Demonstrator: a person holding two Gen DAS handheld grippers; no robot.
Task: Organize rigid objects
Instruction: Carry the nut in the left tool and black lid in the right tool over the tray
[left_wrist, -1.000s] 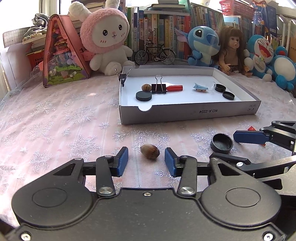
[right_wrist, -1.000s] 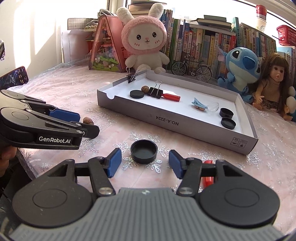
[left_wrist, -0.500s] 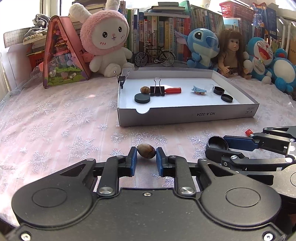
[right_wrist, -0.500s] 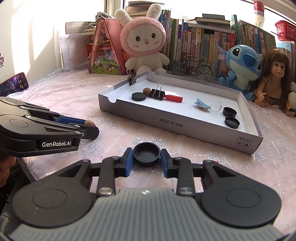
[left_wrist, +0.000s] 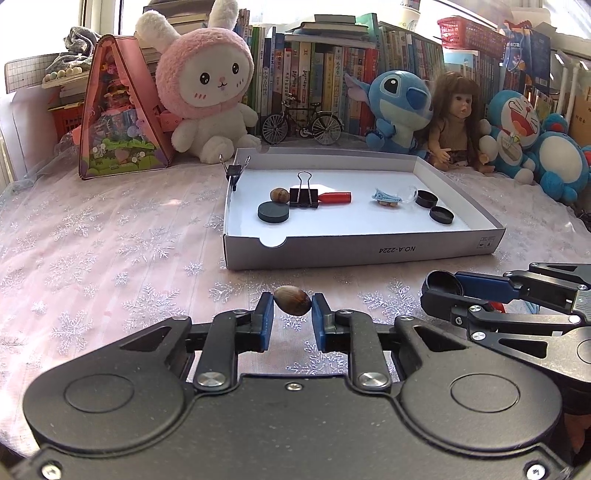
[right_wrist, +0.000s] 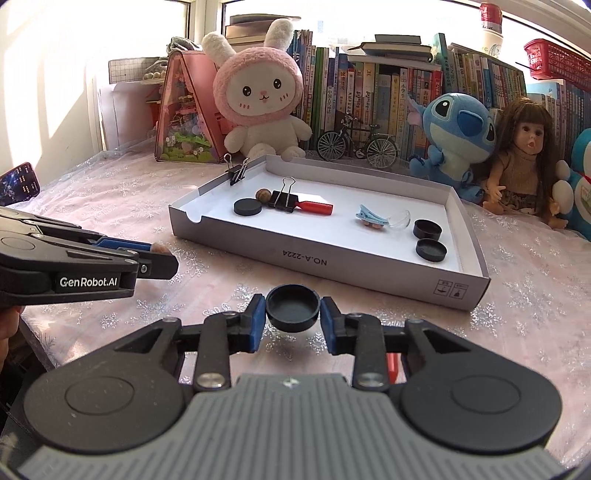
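Along the far edge of the table sits a row of toys: a pink triangular dollhouse at the far left corner, a pink-hooded bunny plush beside it, a miniature bicycle, a blue Stitch plush, a long-haired doll and a Doraemon plush. Books stand behind them. A snowflake-patterned pink tablecloth covers the table.

Left gripper low centre of its own view, blue pads clamped on a brown nut, pointing down-forward. Right gripper low centre of its view, pads clamped on a black cap. Each gripper shows at the other view's side edge; a bit of hand at lower left of the right view.
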